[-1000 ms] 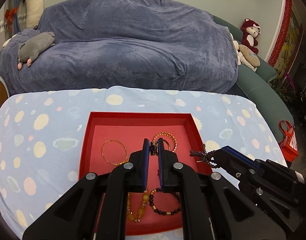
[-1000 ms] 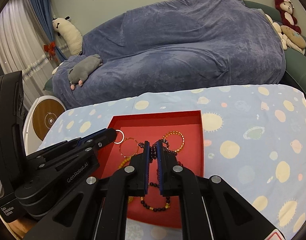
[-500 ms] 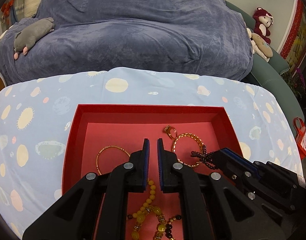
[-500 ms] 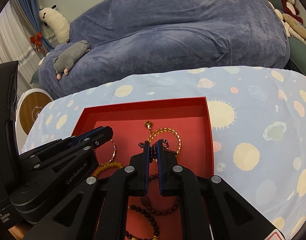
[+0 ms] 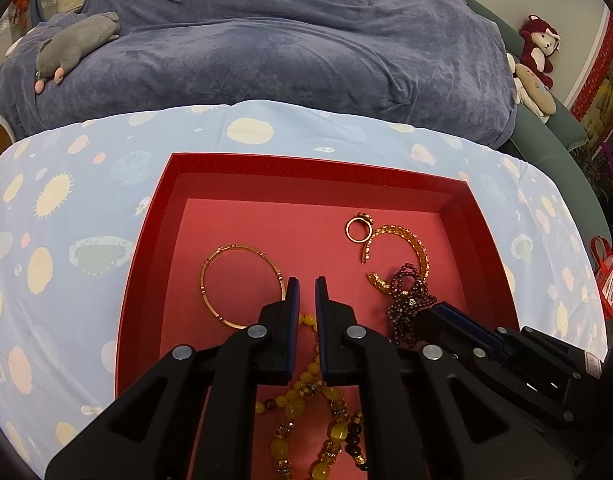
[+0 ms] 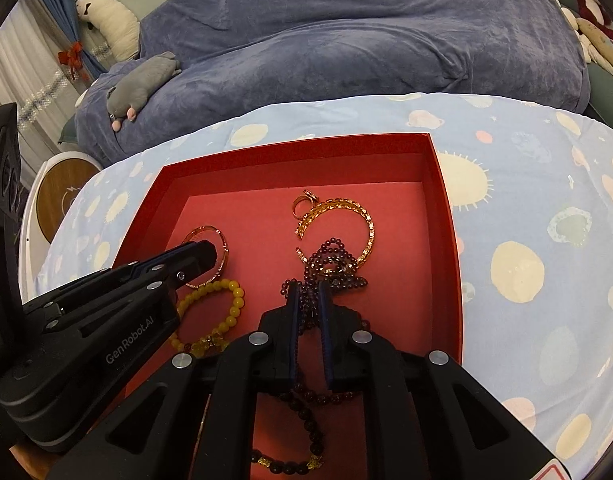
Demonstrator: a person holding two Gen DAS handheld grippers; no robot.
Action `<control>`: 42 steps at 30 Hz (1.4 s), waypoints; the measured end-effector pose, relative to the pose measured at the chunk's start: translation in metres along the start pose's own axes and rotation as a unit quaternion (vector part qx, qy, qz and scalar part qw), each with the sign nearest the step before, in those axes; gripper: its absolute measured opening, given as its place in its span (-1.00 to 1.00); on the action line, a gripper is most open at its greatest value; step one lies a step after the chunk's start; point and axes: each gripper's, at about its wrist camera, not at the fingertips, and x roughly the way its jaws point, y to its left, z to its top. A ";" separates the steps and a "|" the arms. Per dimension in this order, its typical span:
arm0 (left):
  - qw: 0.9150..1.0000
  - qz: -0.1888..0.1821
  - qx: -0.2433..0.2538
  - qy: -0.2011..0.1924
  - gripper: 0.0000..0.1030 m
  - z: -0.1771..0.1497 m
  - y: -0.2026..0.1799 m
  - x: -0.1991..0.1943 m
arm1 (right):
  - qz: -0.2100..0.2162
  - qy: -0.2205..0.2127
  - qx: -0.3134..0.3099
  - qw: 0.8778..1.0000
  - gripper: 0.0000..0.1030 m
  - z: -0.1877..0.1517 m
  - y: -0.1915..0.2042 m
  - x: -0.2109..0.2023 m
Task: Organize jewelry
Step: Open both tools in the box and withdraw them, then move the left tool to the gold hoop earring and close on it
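- The red tray point(image 5: 146, 264) sat on a pale blue cloth point(image 5: 66, 240) printed with suns and planets; it was square, with low walls and a paler red floor.
- The dark purple bead strand point(image 6: 334, 264) lay bunched in a heap toward the tray's right side, made of small round glossy beads; part of it ran back between the right gripper's point(image 6: 308, 292) fingers.
- The right gripper's jaws were opening, with the purple beads between them; whether the pads pressed on the beads I could not tell.
- The left gripper point(image 5: 306, 288) was closed with nothing between its fingers, its tips above the tray floor beside the thin gold bangle point(image 5: 242, 284).
- The bangle was a plain flat hoop on the left of the tray.
- A yellow bead bracelet point(image 6: 214, 312) lay just near of it, with rounder, larger beads.
- A gold chain bracelet point(image 5: 402, 248) lay curved in the far right part, touching the purple heap.
- A small gold ring point(image 5: 359, 229) lay just beside the chain's far end.
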 end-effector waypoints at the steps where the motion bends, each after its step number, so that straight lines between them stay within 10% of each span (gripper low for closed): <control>1: 1.000 0.001 -0.001 0.000 -0.85 -0.001 0.001 -0.001 | -0.001 0.000 0.000 1.000 -0.78 -0.001 0.000 -0.001; 26: 0.999 0.006 0.000 -0.032 -0.60 -0.032 -0.002 -0.081 | -0.003 -0.062 0.001 0.998 -0.61 -0.025 0.008 -0.100; 42: 1.000 0.012 -0.012 -0.011 -0.40 -0.120 0.008 -0.129 | -0.038 -0.050 0.029 0.998 -0.51 -0.105 -0.017 -0.150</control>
